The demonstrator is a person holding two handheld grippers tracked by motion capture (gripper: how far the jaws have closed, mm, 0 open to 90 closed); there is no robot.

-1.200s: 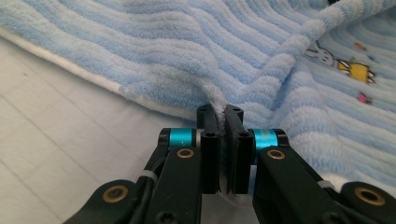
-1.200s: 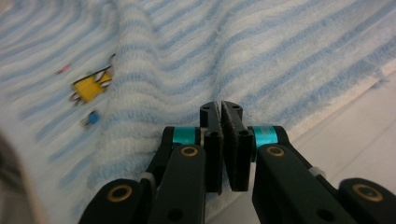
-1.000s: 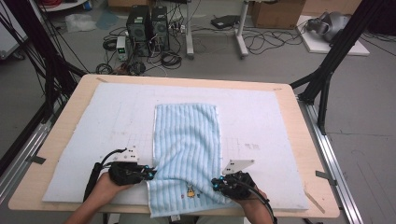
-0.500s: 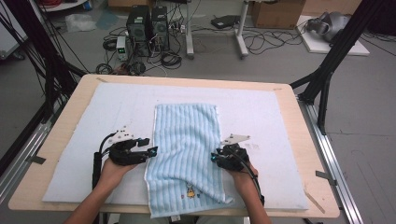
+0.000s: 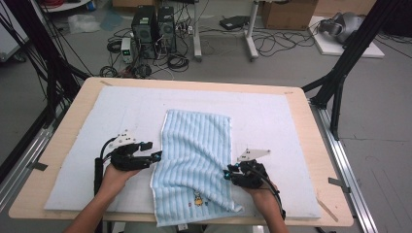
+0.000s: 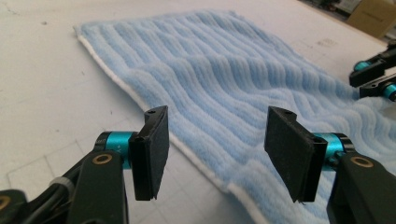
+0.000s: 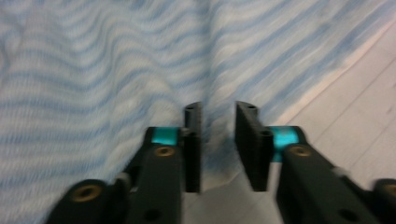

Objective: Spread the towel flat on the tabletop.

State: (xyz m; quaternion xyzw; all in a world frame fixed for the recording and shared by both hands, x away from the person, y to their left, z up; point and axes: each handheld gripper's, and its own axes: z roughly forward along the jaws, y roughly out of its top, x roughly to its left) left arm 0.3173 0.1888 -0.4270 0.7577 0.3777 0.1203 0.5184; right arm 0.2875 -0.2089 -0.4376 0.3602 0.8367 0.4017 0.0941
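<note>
A light blue striped towel lies lengthwise on the white mat, its near end with a small cartoon print reaching the table's front edge. My left gripper is at the towel's left edge. Its jaws have just been opening and stand wide apart over the white-hemmed edge of the towel, gripping nothing. At the towel's right edge is my right gripper. Its jaws have also just been opening and show a narrow gap, the pads off the cloth, with a raised crease of towel just ahead.
The mat covers most of a wooden table. Black frame poles stand at both sides. On the floor beyond the far edge are computer towers and cables. In the left gripper view, the right gripper shows across the towel.
Both grippers have moved from the towel's near corners farther up its sides. Both jaws have opened and let go of the cloth. The towel's near right part now shows a crease.
</note>
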